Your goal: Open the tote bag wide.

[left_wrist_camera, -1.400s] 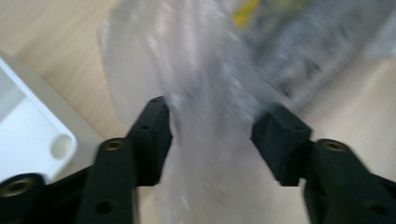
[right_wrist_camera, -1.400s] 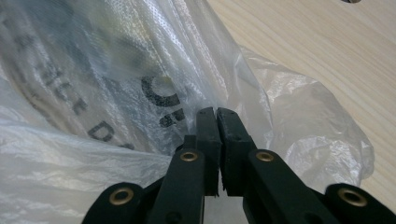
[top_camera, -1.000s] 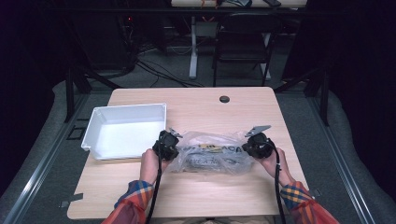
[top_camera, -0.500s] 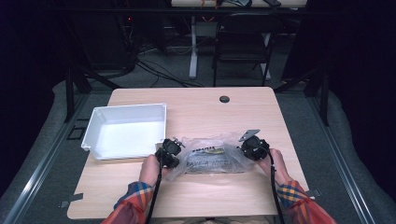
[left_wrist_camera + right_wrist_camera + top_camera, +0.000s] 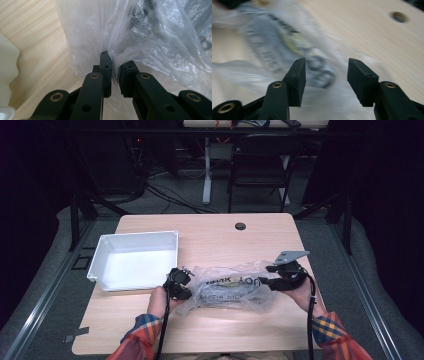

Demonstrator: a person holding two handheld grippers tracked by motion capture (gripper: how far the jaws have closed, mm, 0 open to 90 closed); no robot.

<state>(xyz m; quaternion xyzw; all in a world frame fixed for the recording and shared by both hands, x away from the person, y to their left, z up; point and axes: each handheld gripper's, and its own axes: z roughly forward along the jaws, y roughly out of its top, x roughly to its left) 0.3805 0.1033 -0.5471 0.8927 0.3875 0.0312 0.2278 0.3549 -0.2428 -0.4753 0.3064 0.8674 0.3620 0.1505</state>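
A crumpled clear plastic bag [image 5: 230, 290] with dark printing and dark contents lies on the front middle of the wooden table [image 5: 210, 237]. My left gripper [image 5: 179, 282] sits at the bag's left end. In the left gripper view its jaws [image 5: 116, 62] have just been opening and stand a narrow gap apart, with a fold of the bag [image 5: 155, 45] still between them. My right gripper [image 5: 269, 281] hovers at the bag's right end. Its jaws [image 5: 325, 72] have just been opening and stand wide apart above the blurred bag [image 5: 287, 42], gripping nothing.
A white rectangular tray [image 5: 135, 240] stands on the table's left, close to my left hand; its edge [image 5: 7, 65] is seen in the left gripper view. A round cable hole [image 5: 240, 226] is near the far edge. A chair [image 5: 260, 170] stands beyond the table.
The right gripper has let go of the bag's right end, opened wide and lifted off it. The left jaws have parted slightly. The bag has slumped flatter onto the table.
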